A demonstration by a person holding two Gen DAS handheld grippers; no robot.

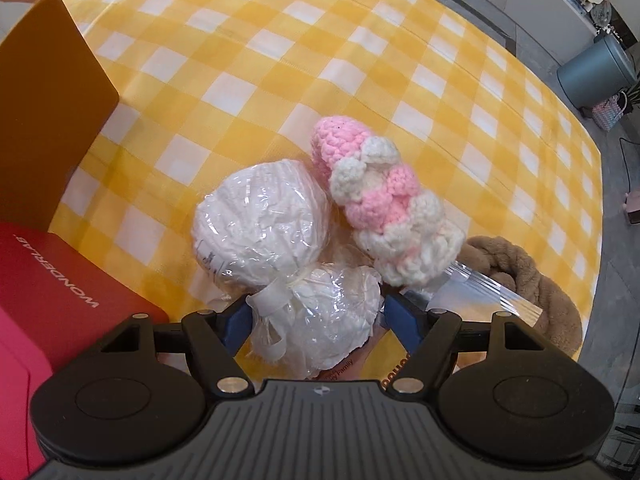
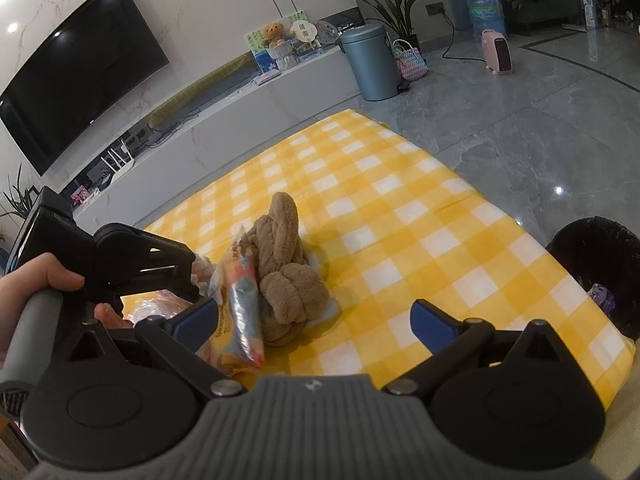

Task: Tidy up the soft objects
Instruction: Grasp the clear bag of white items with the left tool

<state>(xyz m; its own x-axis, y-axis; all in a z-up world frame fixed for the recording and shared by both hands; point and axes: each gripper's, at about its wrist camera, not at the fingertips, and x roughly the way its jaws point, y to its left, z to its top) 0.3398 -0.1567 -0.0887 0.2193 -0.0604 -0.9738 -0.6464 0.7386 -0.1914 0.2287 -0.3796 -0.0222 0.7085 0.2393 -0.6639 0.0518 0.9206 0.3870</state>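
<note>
Poised nose-down over the plastic-wrapped white bundle [image 1: 288, 248] on the yellow-checked table [image 1: 280, 60], the left hand-held gripper [image 1: 316, 320], jaws spread wide and gripping nothing, straddling the bundle's near lobe just past its tied waist. Long axis running away from the gripper toward the upper left, pink-and-white crochet toy [image 1: 376, 196] touching alongside. Farther off and idle, the right hand-held gripper [image 2: 316, 320], likewise open, beside the brown plush knot [image 2: 284, 272].

On the desk [image 1: 280, 60] I see the wrapped bundle [image 1: 260, 216] lying just left of the crocheted toy [image 1: 380, 196], the two touching. The knotted plush rope [image 1: 532, 280] sits right of the toy, near the desk edge. Boxes [image 1: 48, 120] stand at far left, well apart.
</note>
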